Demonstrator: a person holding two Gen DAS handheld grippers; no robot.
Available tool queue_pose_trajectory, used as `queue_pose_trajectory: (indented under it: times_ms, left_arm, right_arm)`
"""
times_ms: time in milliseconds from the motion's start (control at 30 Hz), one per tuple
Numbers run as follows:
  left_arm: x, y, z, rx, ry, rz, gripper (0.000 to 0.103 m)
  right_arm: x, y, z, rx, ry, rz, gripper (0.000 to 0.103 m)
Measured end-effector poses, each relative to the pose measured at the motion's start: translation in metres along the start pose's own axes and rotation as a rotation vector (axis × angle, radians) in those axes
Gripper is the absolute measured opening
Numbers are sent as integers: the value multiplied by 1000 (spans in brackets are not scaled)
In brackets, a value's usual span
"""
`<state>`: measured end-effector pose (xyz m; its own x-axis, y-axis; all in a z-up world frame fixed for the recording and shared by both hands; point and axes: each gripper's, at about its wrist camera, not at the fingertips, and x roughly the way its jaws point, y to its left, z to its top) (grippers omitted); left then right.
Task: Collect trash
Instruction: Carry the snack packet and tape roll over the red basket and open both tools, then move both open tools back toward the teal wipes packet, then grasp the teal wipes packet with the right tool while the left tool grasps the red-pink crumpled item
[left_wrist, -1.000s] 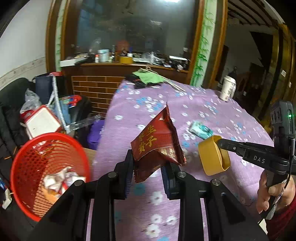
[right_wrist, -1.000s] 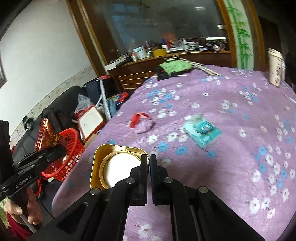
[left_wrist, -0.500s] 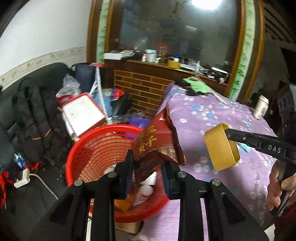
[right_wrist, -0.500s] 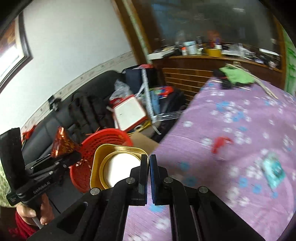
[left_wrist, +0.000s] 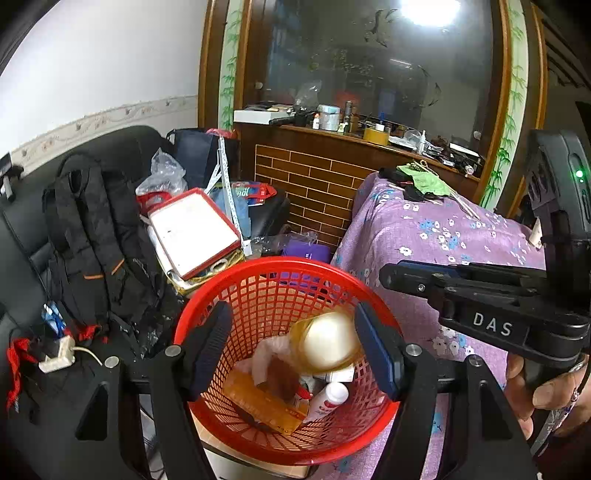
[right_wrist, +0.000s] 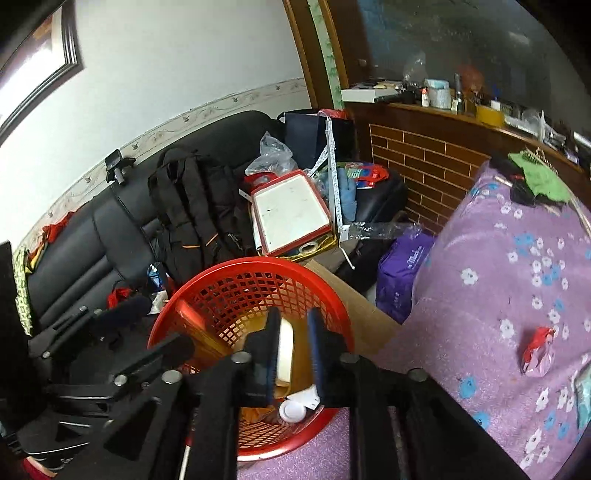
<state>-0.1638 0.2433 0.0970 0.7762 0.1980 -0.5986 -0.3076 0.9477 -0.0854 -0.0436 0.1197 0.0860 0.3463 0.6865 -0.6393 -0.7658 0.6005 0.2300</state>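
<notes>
Keep both grippers over the red basket: your left gripper jaws are opening, empty, and your right gripper jaws are opening off the gold tin below them.

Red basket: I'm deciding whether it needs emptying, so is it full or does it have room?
It has room. The red basket holds a loose pile low inside, including a white bottle, with bare mesh wall above.

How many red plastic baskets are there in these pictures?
1. The red basket sits on the floor beside the purple-clothed table, below both grippers, with trash inside. The right wrist view shows that same basket. Clutter on the sofa could hide others.
</notes>
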Motion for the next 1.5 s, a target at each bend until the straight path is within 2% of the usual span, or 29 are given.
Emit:
queue_pose_trajectory:
  times_ms: [133,200,467,500,600,700,767,800,900,1000,1100,1233,1333,1367,1433,1500]
  left_arm:
    - [-2,-12,1,2,4,-29,68]
    - [-1,-21,0,12,9,-49,68]
    - [5,-105,-14,120,69,-171,69]
    - [6,-117,-17,137,81,-191,69]
    - [8,-154,-23,191,105,-245,70]
    - [14,-187,-25,232,141,-290,70]
    - [18,-205,-25,256,163,-307,71]
    - [21,-212,-23,268,172,-310,72]
    - [31,-229,-14,287,196,-313,75]
    - [44,-238,-1,279,228,-318,75]
    - [60,-245,11,285,242,-289,75]
    - [86,-248,27,254,265,-249,76]
    - [105,-250,37,226,277,-216,76]
    - [113,-253,40,221,280,-210,77]
    - [128,-258,44,217,292,-187,77]
    - [143,-264,45,215,305,-178,77]
  right_arm:
    - [-24,-15,-7,29,-29,9,20]
    - [-38,-31,-13,62,-32,9,26]
    - [-102,-114,-55,191,-45,-68,35]
    - [-112,-127,-61,210,-48,-84,40]
    - [-138,-166,-73,236,-70,-179,51]
    - [-150,-207,-78,254,-51,-262,74]
    - [-153,-238,-79,225,-40,-392,76]
    - [-152,-249,-79,208,-15,-429,79]
    - [-141,-279,-79,189,43,-442,84]
    - [-130,-305,-83,208,67,-430,84]
    - [-126,-316,-89,224,51,-354,84]
    - [-113,-304,-94,158,76,-307,84]
    - [-105,-293,-98,87,98,-336,82]
    - [-104,-290,-100,59,110,-355,77]
    - [-104,-290,-103,47,115,-380,46]
    - [-109,-294,-103,71,111,-365,36]
